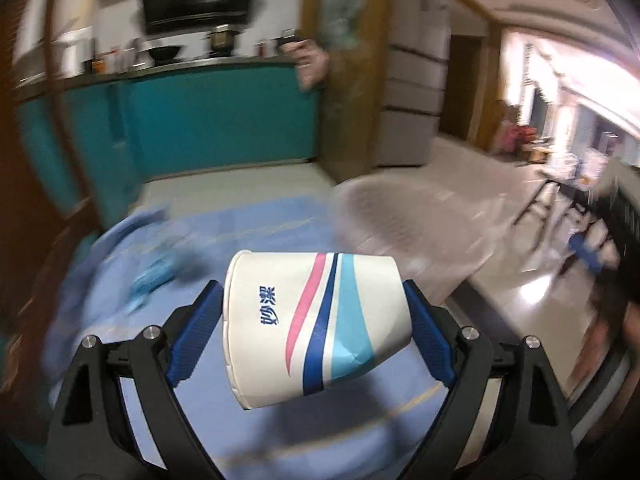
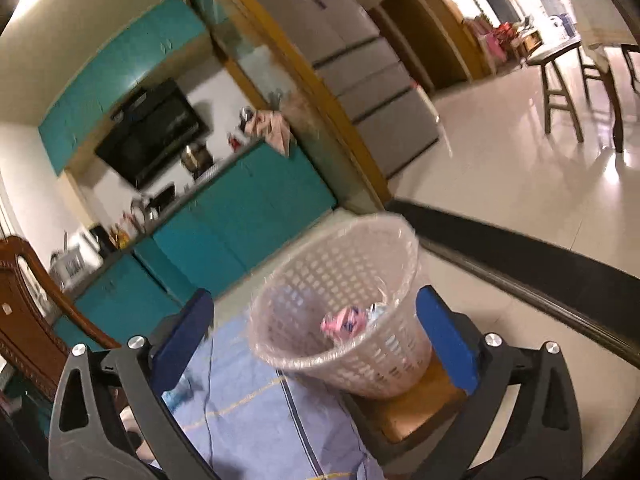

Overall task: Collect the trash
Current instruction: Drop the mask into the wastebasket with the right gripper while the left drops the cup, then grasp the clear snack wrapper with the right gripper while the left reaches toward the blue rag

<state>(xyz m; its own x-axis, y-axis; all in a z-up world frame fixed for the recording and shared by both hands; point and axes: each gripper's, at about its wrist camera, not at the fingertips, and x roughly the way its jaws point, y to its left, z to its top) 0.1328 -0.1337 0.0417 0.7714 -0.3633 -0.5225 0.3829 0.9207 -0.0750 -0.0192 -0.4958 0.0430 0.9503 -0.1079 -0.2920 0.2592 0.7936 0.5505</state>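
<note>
The left gripper point(image 1: 316, 312) jaws are clamped on a striped paper cup point(image 1: 316, 320), held above the blue-covered table point(image 1: 240, 232). The right gripper point(image 2: 316, 340) jaws stand apart, empty, before the lined wastebasket point(image 2: 340, 304), pink trash point(image 2: 344, 322) inside.

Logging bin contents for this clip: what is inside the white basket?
The basket, lined with a clear bag, holds a pink wrapper and something pale and crumpled beside it. The bottom beneath them is hidden by the near wall.
</note>
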